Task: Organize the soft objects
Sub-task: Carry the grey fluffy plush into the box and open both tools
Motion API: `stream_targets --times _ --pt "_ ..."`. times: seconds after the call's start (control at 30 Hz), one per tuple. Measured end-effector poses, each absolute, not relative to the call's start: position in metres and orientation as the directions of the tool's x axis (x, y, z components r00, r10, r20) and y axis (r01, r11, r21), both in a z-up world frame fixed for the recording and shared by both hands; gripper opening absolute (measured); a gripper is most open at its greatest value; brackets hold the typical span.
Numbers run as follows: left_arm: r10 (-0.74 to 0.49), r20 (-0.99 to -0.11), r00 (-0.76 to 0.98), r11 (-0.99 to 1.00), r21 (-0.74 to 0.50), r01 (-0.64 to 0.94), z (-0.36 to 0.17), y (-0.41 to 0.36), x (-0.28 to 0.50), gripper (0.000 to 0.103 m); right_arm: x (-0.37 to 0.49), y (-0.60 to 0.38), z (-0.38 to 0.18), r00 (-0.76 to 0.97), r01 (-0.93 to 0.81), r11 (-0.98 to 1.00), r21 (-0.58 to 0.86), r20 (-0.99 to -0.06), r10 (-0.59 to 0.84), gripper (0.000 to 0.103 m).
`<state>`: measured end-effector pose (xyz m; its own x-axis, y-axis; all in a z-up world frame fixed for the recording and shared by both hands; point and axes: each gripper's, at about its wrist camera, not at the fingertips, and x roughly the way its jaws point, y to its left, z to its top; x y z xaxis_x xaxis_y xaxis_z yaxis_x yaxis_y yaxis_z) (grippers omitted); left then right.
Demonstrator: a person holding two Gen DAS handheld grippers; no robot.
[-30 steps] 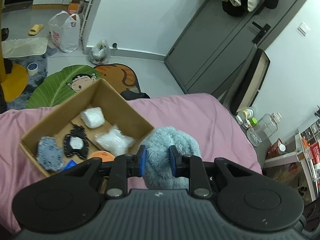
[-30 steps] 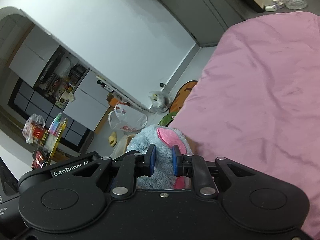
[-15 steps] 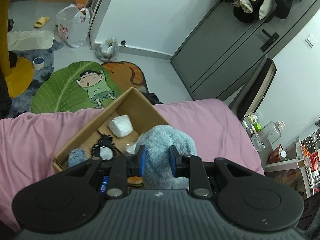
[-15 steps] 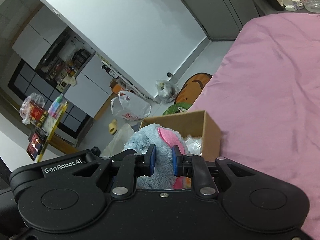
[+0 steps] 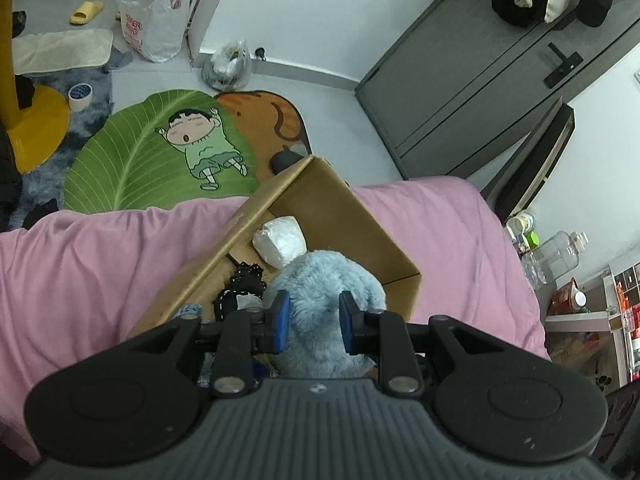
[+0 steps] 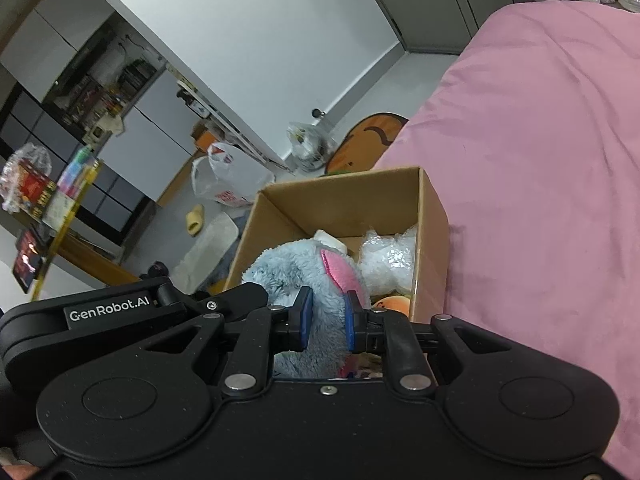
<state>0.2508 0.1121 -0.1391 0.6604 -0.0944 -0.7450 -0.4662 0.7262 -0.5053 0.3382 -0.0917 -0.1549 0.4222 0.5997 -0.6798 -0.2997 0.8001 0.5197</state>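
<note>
One pink-sheeted bed (image 5: 460, 240) carries everything, and on it sits one open brown cardboard box (image 5: 340, 208), its far corner reaching the bed's far edge above the floor mats. Over the near part of that box hangs one large fluffy blue plush toy with a pink ear (image 6: 296, 276), the biggest of the soft things; it is gripped from both sides, the left claw (image 5: 312, 322) closed on its blue fur and the right claw (image 6: 326, 316) closed on the fur just below the pink ear.

Judging by how things lie, the task is well along: several soft items are already inside the box and the plush is poised above the opening but not yet let go. What remains looks like lowering it in and releasing both claws; no other loose soft thing shows on the visible stretch of bed.

Counted inside the box: two white pieces in clear wrapping, one white wrapped bundle (image 5: 280, 240) towards the far wall and one crinkly white plush in plastic (image 6: 390, 262) at the right; one black lace-edged piece (image 5: 240, 288); one small orange round toy (image 6: 394, 305); and one small blue-grey knitted scrap (image 5: 188, 310), mostly hidden.
</note>
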Motion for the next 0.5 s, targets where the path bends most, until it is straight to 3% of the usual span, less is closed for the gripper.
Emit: stream_targets --times 0.3,0.5 --pt "-0.109 -0.769 0.63 0.744 -0.483 -0.461 -0.142 0.12 0.261 0.024 0.34 -0.077 -0.157 0.404 -0.32 0.821 0.473 -0.715 0.57 0.022" --pt "-0.069 -0.793 0.605 0.769 -0.429 -0.475 -0.134 0.124 0.257 0.033 0.338 -0.082 -0.153 0.412 -0.322 0.824 0.465 -0.715 0.565 0.024"
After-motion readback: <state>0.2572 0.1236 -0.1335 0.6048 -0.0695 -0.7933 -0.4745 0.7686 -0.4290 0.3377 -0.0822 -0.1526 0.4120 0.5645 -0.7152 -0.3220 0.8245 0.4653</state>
